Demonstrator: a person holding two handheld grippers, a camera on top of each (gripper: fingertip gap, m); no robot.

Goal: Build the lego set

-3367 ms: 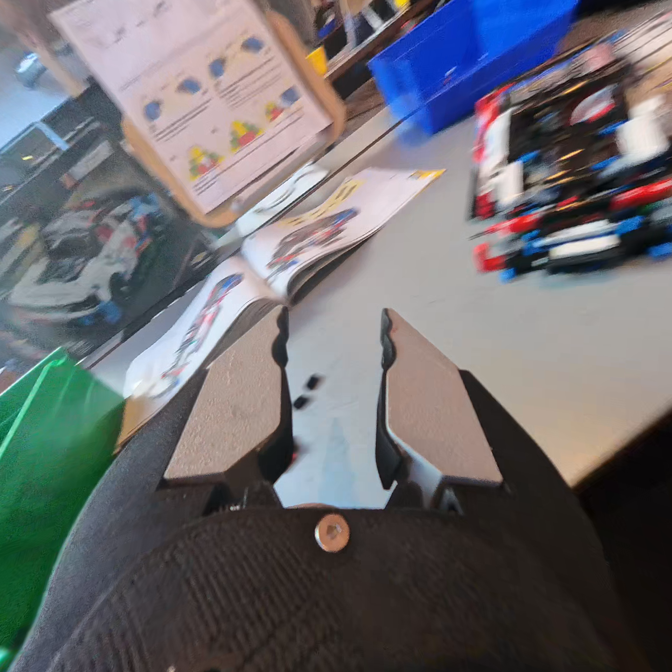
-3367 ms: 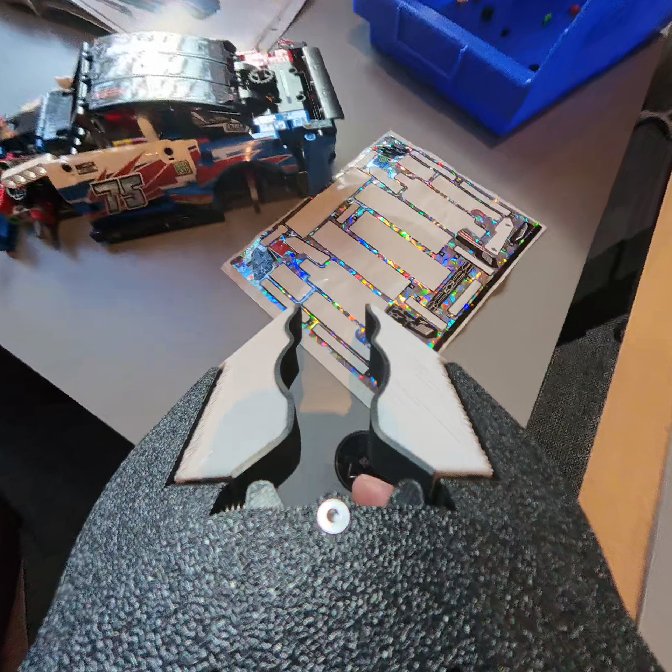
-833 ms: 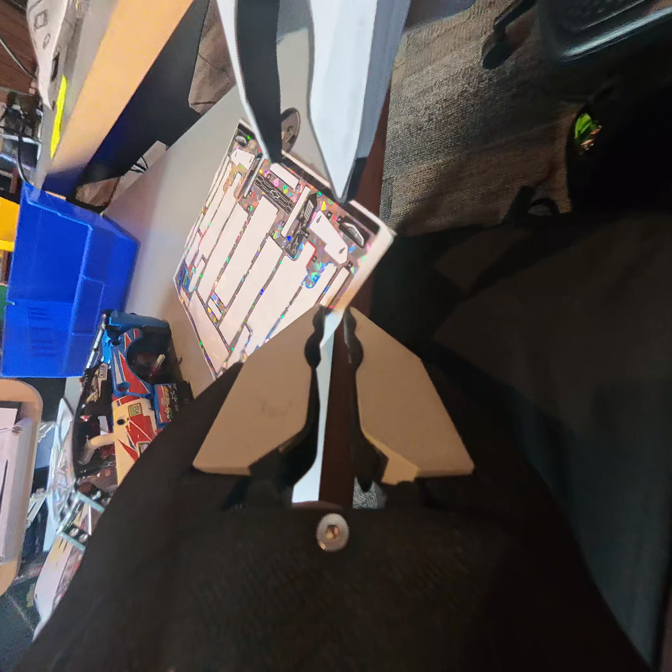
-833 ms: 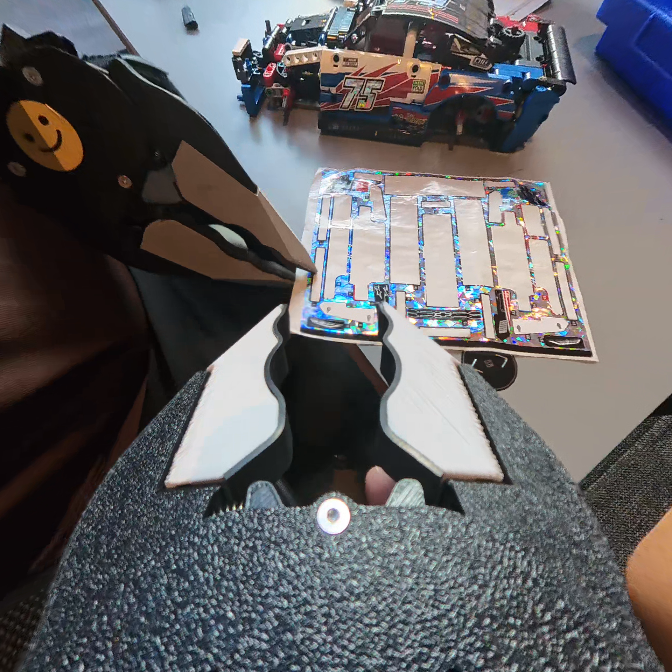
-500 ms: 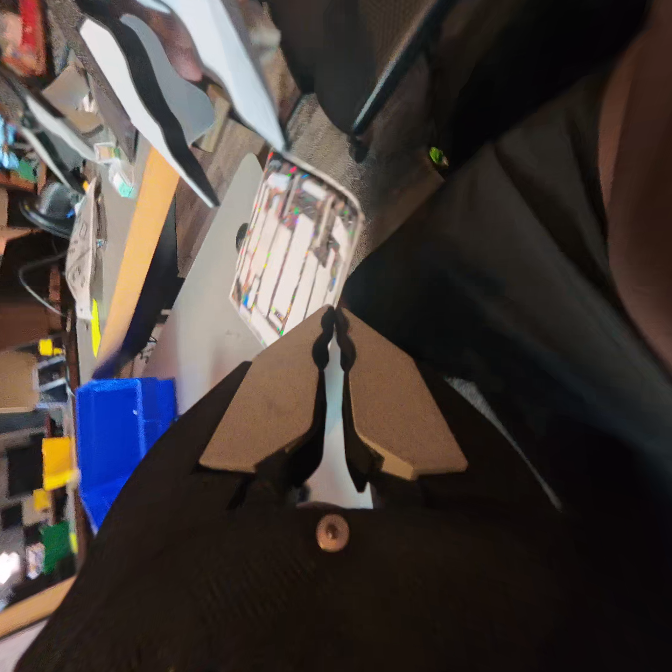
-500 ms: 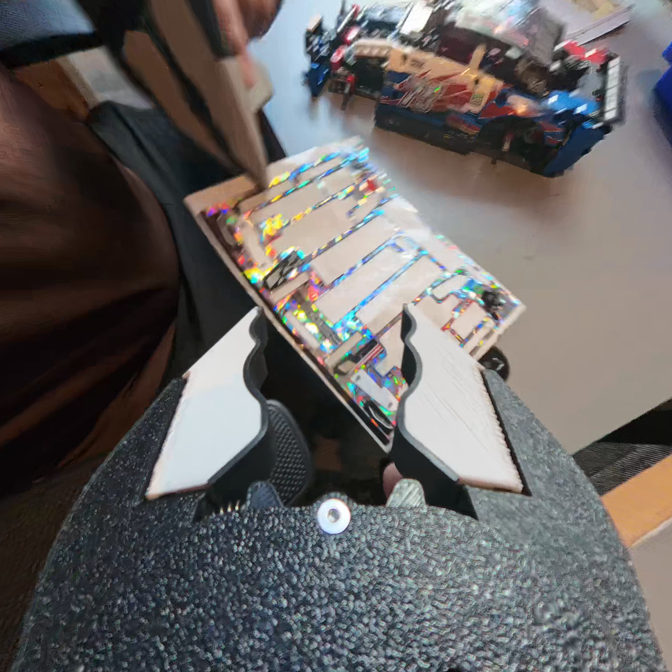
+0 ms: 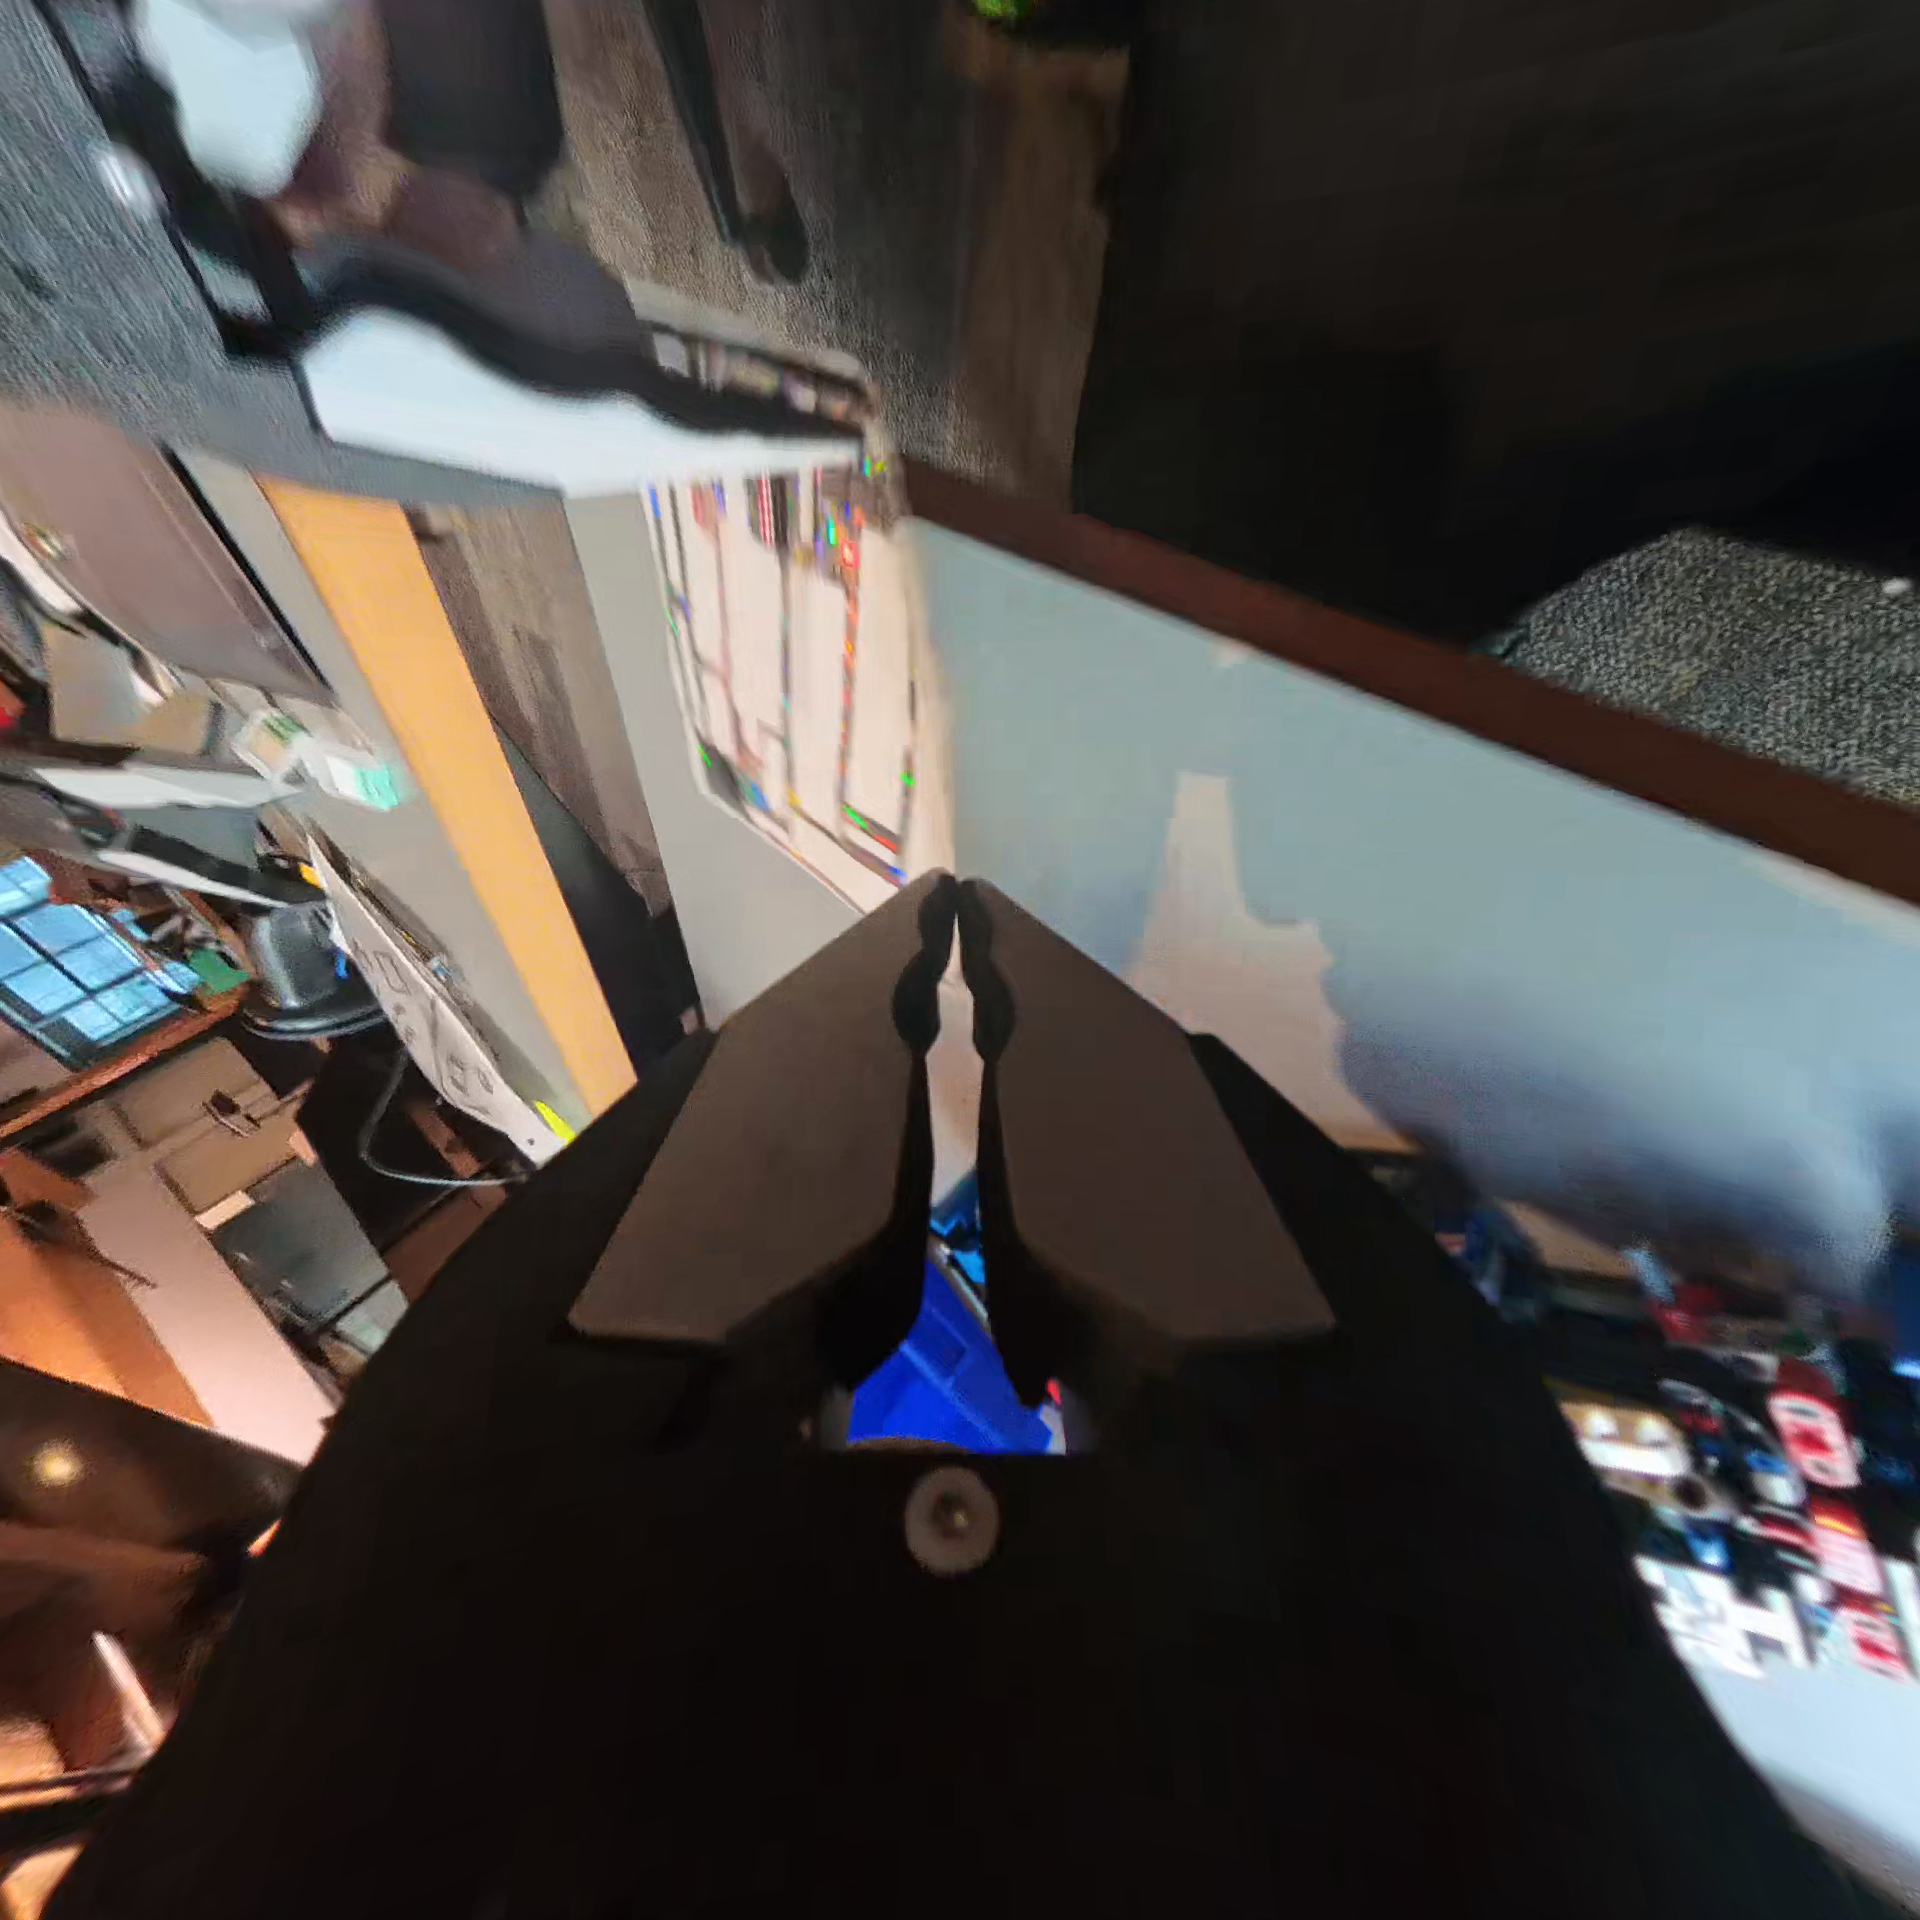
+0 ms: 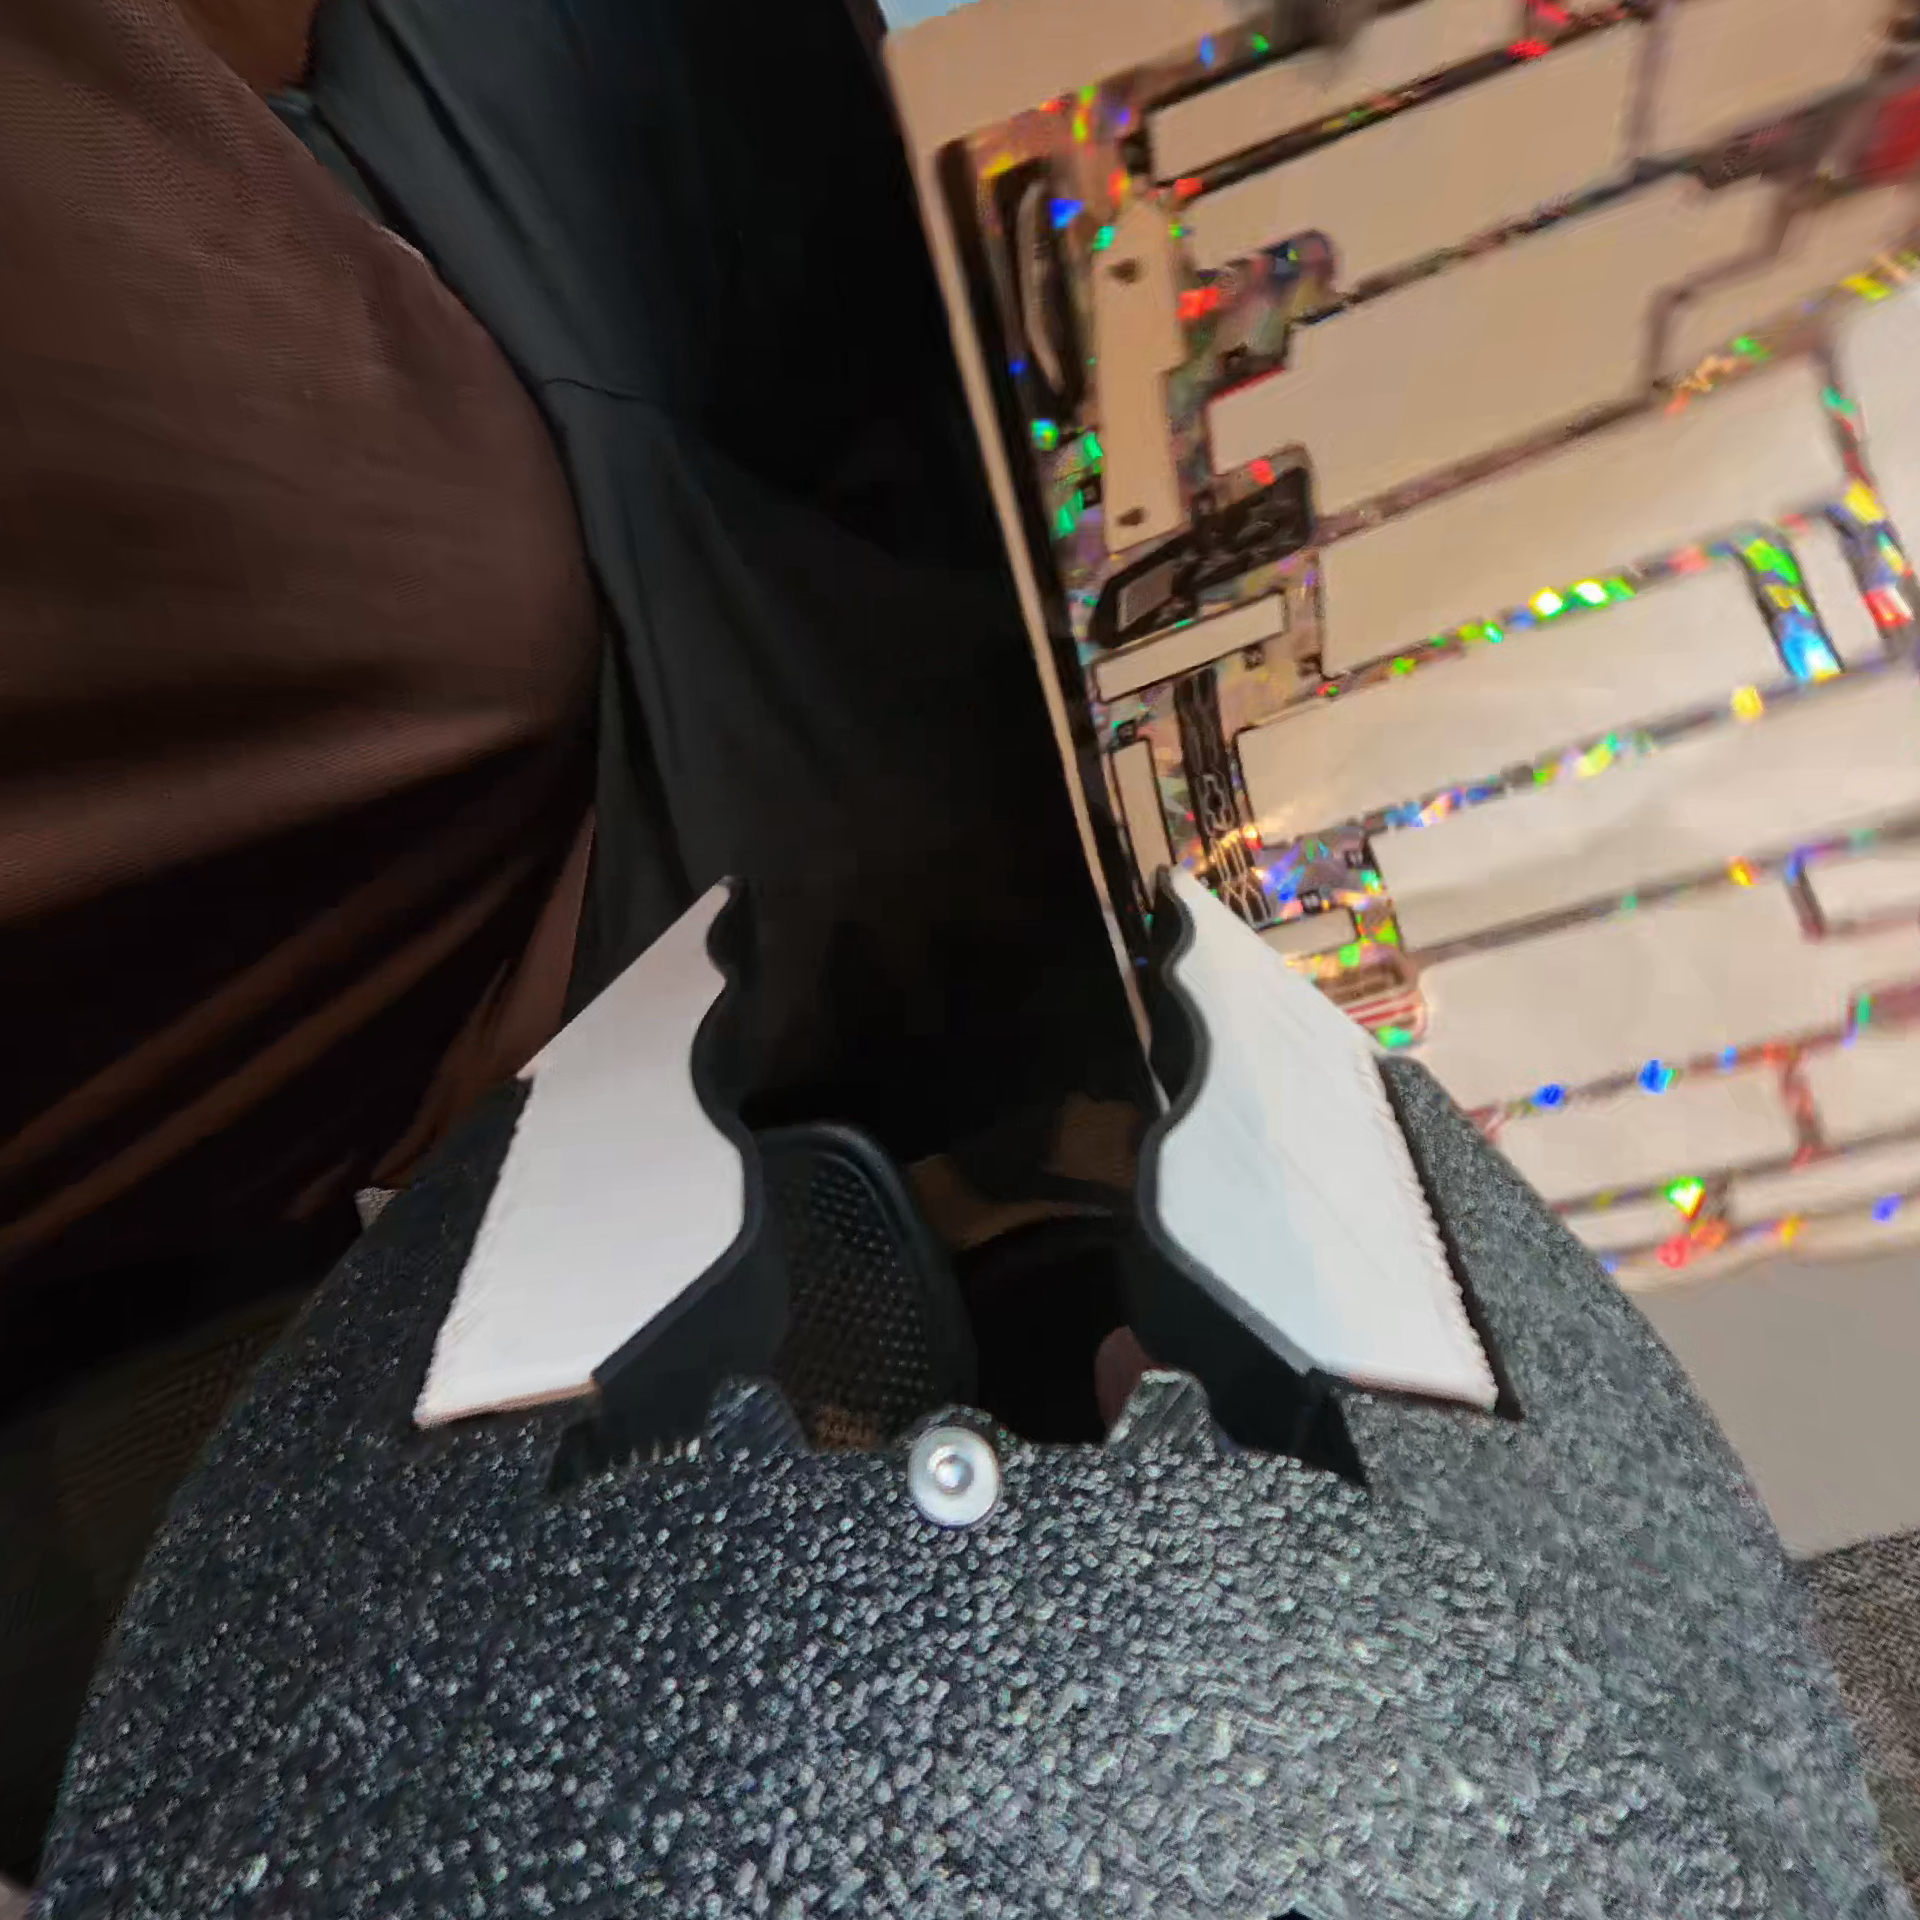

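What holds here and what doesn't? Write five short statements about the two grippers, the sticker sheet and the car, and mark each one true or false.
1. The right gripper is open. True.
2. The left gripper has its fingers spread wide. False: its tips are pressed together at a corner of the sticker sheet.
3. The sticker sheet has glittery rainbow borders around pale blank shapes. True.
4. The toy car stands on the sticker sheet. False: it sits on the grey table, well apart from the sheet.
5. The right gripper is clamped on the sheet. False: the sheet's edge only passes between its open fingers.
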